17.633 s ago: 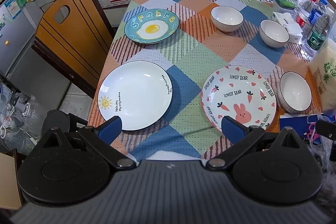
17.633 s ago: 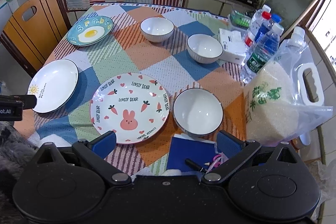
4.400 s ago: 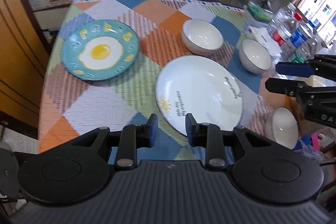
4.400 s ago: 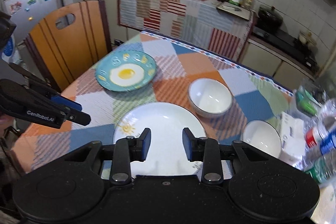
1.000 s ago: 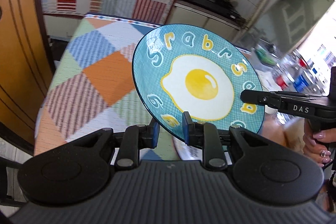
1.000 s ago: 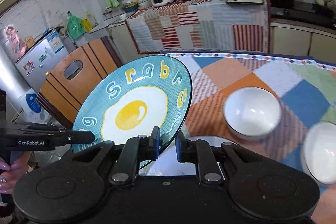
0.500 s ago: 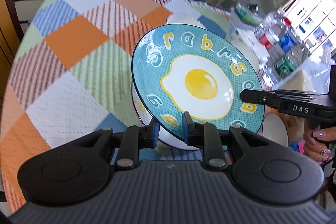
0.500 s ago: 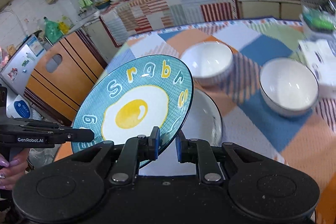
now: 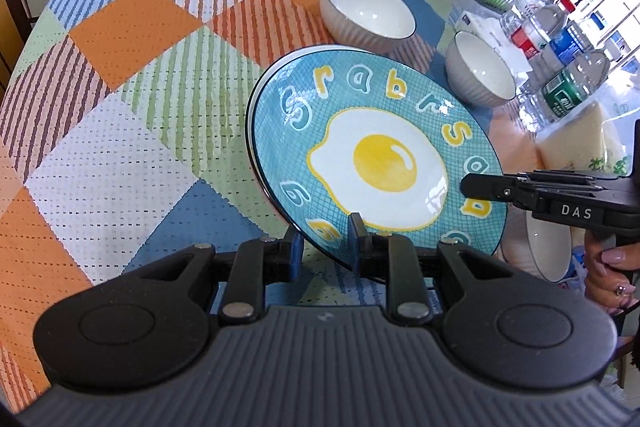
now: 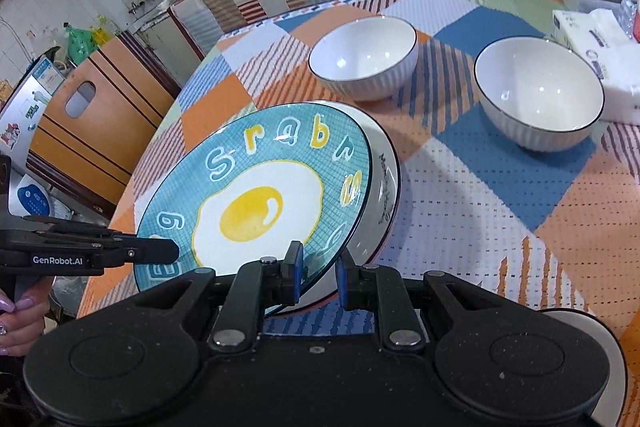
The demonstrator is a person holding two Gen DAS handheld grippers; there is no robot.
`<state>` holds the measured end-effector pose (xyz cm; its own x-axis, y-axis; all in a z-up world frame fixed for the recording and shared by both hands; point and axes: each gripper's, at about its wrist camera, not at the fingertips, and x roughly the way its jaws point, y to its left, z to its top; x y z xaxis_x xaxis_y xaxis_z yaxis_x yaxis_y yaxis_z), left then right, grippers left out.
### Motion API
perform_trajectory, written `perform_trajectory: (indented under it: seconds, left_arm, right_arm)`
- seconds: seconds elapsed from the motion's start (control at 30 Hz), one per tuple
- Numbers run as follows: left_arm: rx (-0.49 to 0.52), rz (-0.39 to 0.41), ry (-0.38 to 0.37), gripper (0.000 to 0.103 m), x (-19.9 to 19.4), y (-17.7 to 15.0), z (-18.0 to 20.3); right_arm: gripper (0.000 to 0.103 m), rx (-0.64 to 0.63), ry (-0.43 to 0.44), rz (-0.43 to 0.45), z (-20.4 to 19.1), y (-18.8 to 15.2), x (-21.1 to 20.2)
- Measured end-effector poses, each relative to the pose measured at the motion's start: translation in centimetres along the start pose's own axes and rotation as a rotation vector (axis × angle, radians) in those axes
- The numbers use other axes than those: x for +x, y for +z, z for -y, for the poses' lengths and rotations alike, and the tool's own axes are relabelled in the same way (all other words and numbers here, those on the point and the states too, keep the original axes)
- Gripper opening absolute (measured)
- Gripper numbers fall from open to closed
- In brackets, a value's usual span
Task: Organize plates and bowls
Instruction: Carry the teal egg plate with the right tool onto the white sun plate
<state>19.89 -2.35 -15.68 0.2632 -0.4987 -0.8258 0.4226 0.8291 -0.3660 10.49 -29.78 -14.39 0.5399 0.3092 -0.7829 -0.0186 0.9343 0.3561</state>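
Both grippers hold the teal fried-egg plate by opposite rims. My left gripper is shut on its near rim; my right gripper is shut on the other rim. The plate hovers just above the white plate, which shows as a white rim in the left wrist view. The right gripper's body shows in the left wrist view, the left gripper's body in the right wrist view. Two white bowls stand beyond the plates. A third bowl sits at the right.
Water bottles and a rice bag stand at the table's right side. A tissue pack lies by the far bowl. A wooden chair stands at the left of the checked tablecloth.
The teal plate, held by both grippers, has come down and now sits low over the white plate.
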Motion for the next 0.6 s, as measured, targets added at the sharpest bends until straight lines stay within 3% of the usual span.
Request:
perform_trajectory:
  seconds: [0.6]
  left_arm:
    - [-0.025, -0.049, 0.030, 0.025, 1.8, 1.2, -0.7]
  right_arm:
    - [0.024, -0.113, -0.117, -0.019, -1.7, 0.7, 1.0]
